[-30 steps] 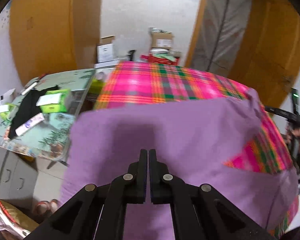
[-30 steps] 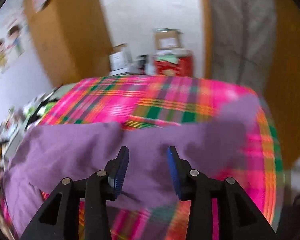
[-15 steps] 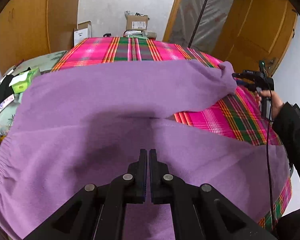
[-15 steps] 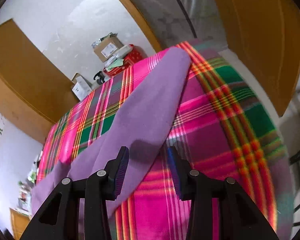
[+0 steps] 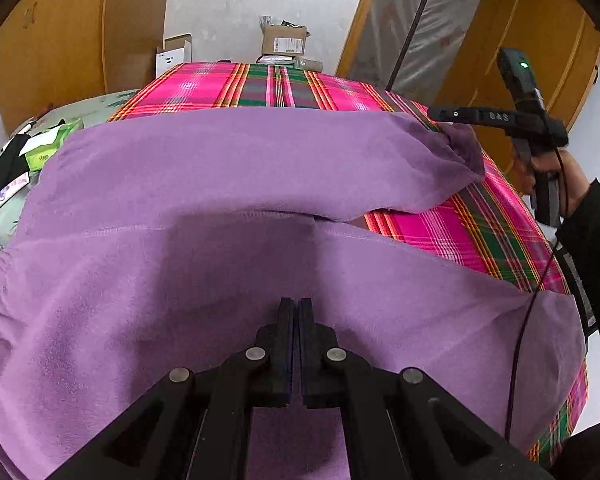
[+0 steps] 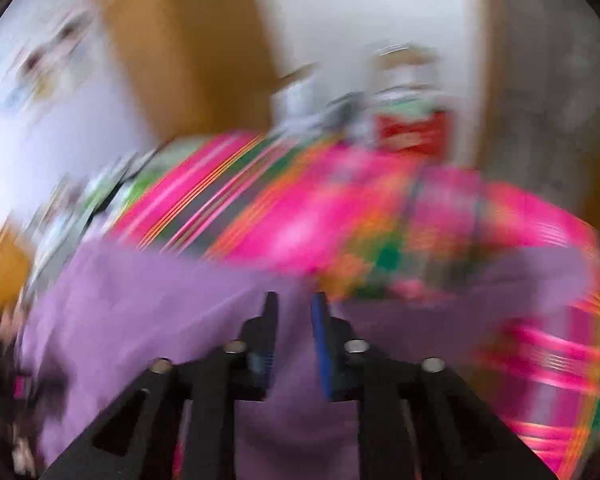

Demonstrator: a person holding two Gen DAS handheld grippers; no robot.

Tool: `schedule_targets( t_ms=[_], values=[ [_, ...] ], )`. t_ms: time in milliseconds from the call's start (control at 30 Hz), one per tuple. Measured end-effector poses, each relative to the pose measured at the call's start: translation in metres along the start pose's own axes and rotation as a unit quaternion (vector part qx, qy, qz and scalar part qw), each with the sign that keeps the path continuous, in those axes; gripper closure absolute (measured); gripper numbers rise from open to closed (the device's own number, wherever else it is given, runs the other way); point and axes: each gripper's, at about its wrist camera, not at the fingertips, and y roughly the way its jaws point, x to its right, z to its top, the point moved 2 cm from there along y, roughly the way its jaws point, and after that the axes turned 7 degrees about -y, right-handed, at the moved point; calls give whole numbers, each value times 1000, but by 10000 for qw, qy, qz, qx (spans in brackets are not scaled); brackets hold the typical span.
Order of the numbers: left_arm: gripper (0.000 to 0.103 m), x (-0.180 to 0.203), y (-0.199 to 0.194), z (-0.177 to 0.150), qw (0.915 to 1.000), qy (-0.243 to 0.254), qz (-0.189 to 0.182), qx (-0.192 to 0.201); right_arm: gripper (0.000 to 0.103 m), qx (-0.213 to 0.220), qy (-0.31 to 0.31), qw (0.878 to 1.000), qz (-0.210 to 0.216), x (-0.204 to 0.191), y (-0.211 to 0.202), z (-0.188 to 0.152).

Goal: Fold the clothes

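Two tongs were in play over one purple garment [image 5: 260, 160], which lay spread across the desk on a pink-and-green plaid cloth [image 5: 284, 84]. The garment covered most of the near side, with one long part stretched across the middle and ending in a bunched tip [image 5: 460, 148] toward the right edge.

Left tongs [image 5: 293, 308] were fully closed, fingers pressed together low over the near part of the garment. Couldn't tell from that angle whether any fabric was pinched between them.

Right tongs [image 6: 294, 312] showed up in their own view with a clear gap between the blue pads [image 6: 320, 344], and the jaws were closing. That whole view was badly smeared, so I couldn't tell if any fabric was actually between them; purple just filled the space below. From the left camera you could see the right tongs [image 5: 440, 114] held by a hand [image 5: 548, 168] in a dark sleeve, the tip just beside that bunched end of the garment.

Some cardboard boxes [image 5: 284, 40] sat past the far edge of the desk, and green packets [image 5: 48, 148] on a side surface to the left.
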Motion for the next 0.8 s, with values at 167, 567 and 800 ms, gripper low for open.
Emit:
schedule_targets(
  t_ms=[167, 567, 800],
  values=[
    [101, -3, -1, -3, 9998, 32, -101, 143, 78, 851, 1104, 9902, -49, 33, -34, -24],
    [101, -8, -3, -4, 9993, -103, -278, 207, 60, 1221, 4398, 8895, -192, 181, -44, -114],
    [101, -7, -3, -3, 9994, -90, -239, 214, 60, 1583, 4967, 8533, -88, 213, -26, -109]
  ],
)
